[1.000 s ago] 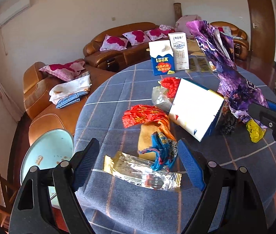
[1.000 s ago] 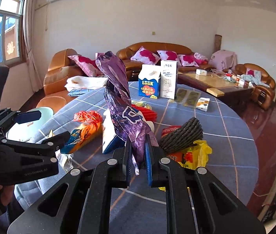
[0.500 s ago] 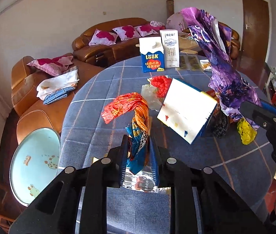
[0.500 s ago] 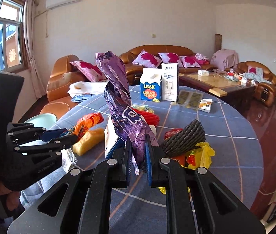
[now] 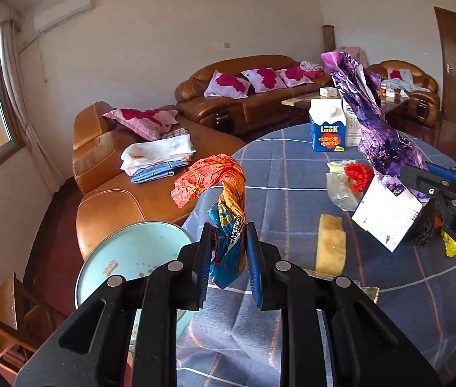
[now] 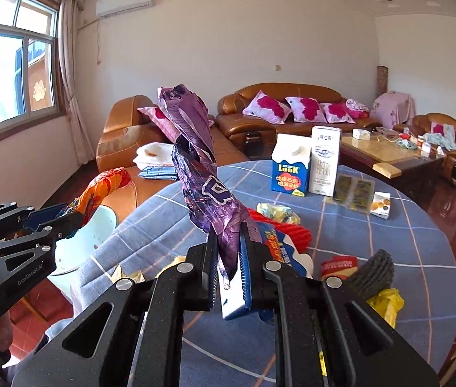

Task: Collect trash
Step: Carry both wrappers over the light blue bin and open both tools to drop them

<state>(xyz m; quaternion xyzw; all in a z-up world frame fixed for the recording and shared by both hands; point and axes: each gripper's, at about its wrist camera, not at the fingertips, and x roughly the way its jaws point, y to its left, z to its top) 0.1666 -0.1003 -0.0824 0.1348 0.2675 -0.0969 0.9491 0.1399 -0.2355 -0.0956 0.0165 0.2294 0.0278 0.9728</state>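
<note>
My left gripper point(image 5: 229, 258) is shut on a crumpled orange and blue snack wrapper point(image 5: 224, 180), held upright above the left edge of the blue checked table point(image 5: 292, 167). The same left gripper point(image 6: 56, 217) and orange wrapper point(image 6: 102, 187) show at the left of the right wrist view. My right gripper point(image 6: 229, 248) is shut on a tall twisted purple wrapper point(image 6: 202, 167), lifted over the table. In the left wrist view, that purple wrapper point(image 5: 373, 129) and the right gripper point(image 5: 421, 177) sit at the right.
On the table stand two milk cartons point(image 6: 290, 169), a white box point(image 5: 386, 219), a yellow block point(image 5: 330, 245), a bag with a red thing point(image 5: 357, 174), a dark pad point(image 6: 373, 271) and a yellow bag point(image 6: 386, 303). A round pale-blue top point(image 5: 131, 258) lies left of the table, sofas behind.
The left gripper shut on the orange and blue wrapper, lifted it off the table and swung left toward the table's edge. The right gripper moved the same way with the purple wrapper.
</note>
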